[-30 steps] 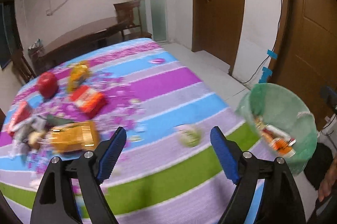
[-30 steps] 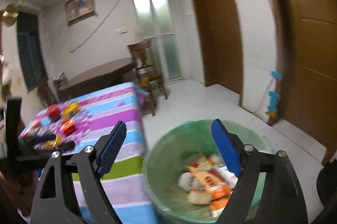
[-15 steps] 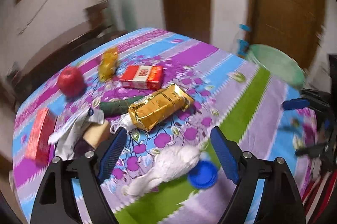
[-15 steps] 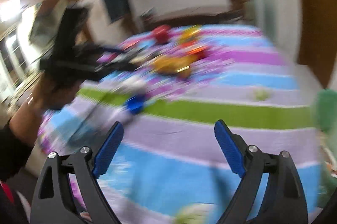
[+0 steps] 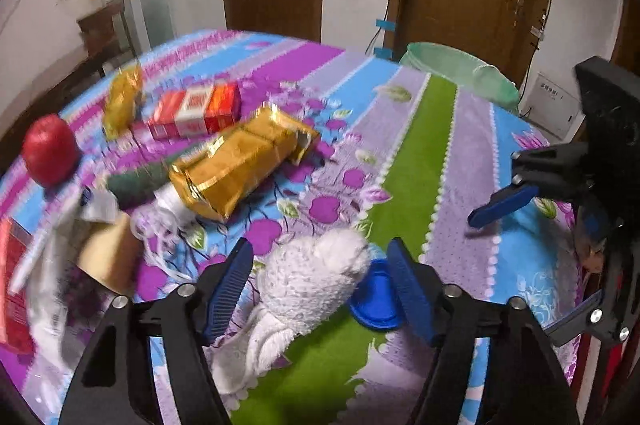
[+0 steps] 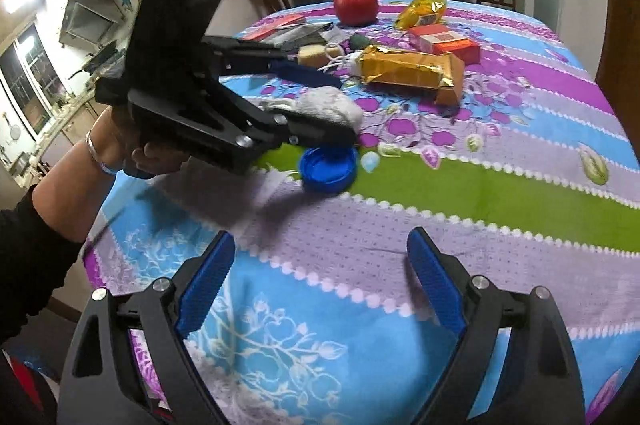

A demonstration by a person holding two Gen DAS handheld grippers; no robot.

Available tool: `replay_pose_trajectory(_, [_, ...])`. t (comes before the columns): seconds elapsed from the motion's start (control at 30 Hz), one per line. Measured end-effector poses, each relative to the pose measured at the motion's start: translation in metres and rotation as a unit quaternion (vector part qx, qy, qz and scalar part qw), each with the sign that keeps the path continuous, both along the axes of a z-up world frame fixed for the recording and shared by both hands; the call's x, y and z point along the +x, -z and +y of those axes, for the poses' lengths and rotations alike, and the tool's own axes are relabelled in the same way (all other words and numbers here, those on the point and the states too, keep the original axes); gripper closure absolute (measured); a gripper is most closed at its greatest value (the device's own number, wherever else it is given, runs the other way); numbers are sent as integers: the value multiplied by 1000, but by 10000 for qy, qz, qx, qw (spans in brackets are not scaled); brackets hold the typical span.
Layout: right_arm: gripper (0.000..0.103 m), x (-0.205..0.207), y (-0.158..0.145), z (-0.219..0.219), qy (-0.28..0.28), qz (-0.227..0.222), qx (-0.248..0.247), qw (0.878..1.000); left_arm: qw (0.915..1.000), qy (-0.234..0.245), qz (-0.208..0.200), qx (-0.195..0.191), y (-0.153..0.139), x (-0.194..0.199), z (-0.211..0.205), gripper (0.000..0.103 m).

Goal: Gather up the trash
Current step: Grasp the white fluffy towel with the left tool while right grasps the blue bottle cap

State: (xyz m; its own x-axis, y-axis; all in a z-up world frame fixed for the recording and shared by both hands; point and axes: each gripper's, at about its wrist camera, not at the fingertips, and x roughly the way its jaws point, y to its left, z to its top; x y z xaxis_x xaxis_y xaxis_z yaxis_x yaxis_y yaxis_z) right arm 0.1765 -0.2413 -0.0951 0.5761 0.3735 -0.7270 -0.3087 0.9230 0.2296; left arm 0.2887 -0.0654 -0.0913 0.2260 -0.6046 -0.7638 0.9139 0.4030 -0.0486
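Observation:
A white crumpled wad (image 5: pixel 312 281) lies on the striped tablecloth (image 5: pixel 416 161), touching a blue lid (image 5: pixel 374 301). My left gripper (image 5: pixel 320 285) straddles the wad, its jaws closing, with small gaps still showing at both pads. In the right wrist view a hand holds that left gripper (image 6: pixel 344 111) over the wad (image 6: pixel 328 105), next to the lid (image 6: pixel 328 167). My right gripper (image 6: pixel 320 289) stands open over bare cloth near the table's front edge, nothing between its fingers. The green bin (image 5: pixel 452 65) stands past the table's far right edge.
Further back lie a gold packet (image 5: pixel 240 161), a red and white box (image 5: pixel 196 111), a yellow packet (image 5: pixel 122 97), a red apple (image 5: pixel 50 149) and wrappers at the left (image 5: pixel 52 265). Wooden doors stand behind. A sleeved arm (image 6: pixel 36 257) comes in from the left.
Both views swung from the green bin to the table. My left gripper came down around the white wad and its jaws narrowed. My right gripper left the bin and now hangs over the near cloth.

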Motion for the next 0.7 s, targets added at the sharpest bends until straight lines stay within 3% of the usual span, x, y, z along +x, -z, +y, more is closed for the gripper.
replay_pose_trajectory(0.03, [18, -2, -1, 0, -2, -4, -6, 10000, 9999, -32, 138, 27, 6, 5, 0, 58])
replay_pose_trajectory(0.1, [18, 1, -4, 2, -8, -47, -28, 10000, 9992, -159, 336, -111, 8, 12, 4, 62])
replay_pose_trajectory(0.37, [23, 22, -13, 18, -234, -269, -754, 9965, 9892, -1088, 115, -979, -36, 4, 56, 64])
replay_pose_trajectory(0.47, [32, 39, -8, 12, -196, -157, -909, 9955, 9849, -1324, -53, -1117, -49, -10, 73, 64])
replay_pose_trajectory(0.53, [46, 53, 0, 7, -168, 36, -888, 9959, 9812, -1465, -69, -1253, -54, -19, 85, 64])
replay_pose_trajectory(0.6, [52, 62, 8, 5, -168, 193, -835, 9962, 9783, -1587, -49, -1330, -56, -25, 92, 64])
replay_pose_trajectory(0.67, [55, 65, 9, 5, -128, 119, -867, 9961, 9749, -1727, -45, -1408, -57, -30, 99, 64])
replay_pose_trajectory(0.7, [63, 67, 9, 4, -80, 106, -892, 9959, 9735, -1795, -34, -1414, -57, -31, 102, 64])
